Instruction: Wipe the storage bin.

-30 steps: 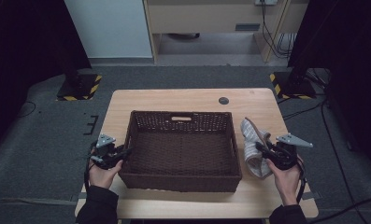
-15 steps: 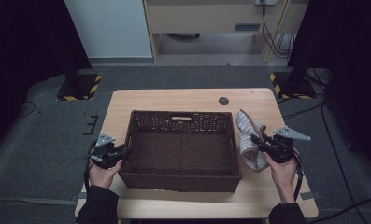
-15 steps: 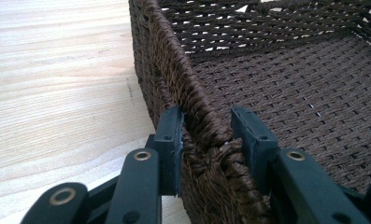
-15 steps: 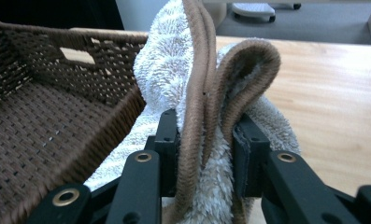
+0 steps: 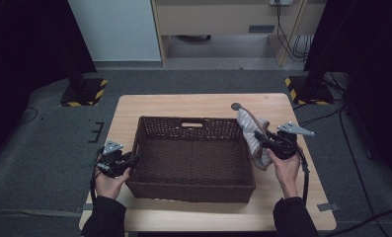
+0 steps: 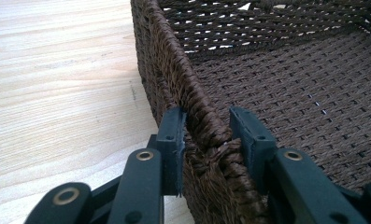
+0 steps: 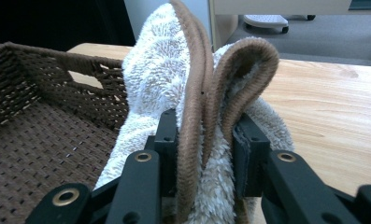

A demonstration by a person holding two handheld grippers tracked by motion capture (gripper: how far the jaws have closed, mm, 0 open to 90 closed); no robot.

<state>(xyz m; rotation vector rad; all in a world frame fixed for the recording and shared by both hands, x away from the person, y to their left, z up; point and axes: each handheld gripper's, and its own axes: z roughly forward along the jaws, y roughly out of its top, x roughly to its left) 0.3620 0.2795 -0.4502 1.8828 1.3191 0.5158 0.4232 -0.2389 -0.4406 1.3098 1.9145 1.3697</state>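
Observation:
A dark brown woven basket (image 5: 191, 120) stands in the middle of the wooden table (image 5: 183, 101). My left gripper (image 5: 134, 159) straddles its left wall near the front corner. In the left gripper view, the jaws (image 6: 206, 128) have just been closing and both pads press on the wicker wall (image 6: 164, 60). My right gripper (image 5: 258, 137) is shut on a white fluffy slipper (image 5: 248, 123) with brown edging, held up beside the basket's right wall. The right gripper view shows the slipper (image 7: 160, 60) folded between the jaws (image 7: 205, 130), with the basket (image 7: 33, 65) to the left.
A small dark disc (image 5: 236, 105) lies on the table behind the slipper. A strip of tape (image 5: 328, 206) marks the table's front right edge. Two black stands with striped bases (image 5: 82, 91) (image 5: 307, 89) sit on the floor beyond the table.
My right gripper has carried the slipper left and slightly up, from the table surface toward the basket's right wall. The left hand has stayed at the basket's left wall.

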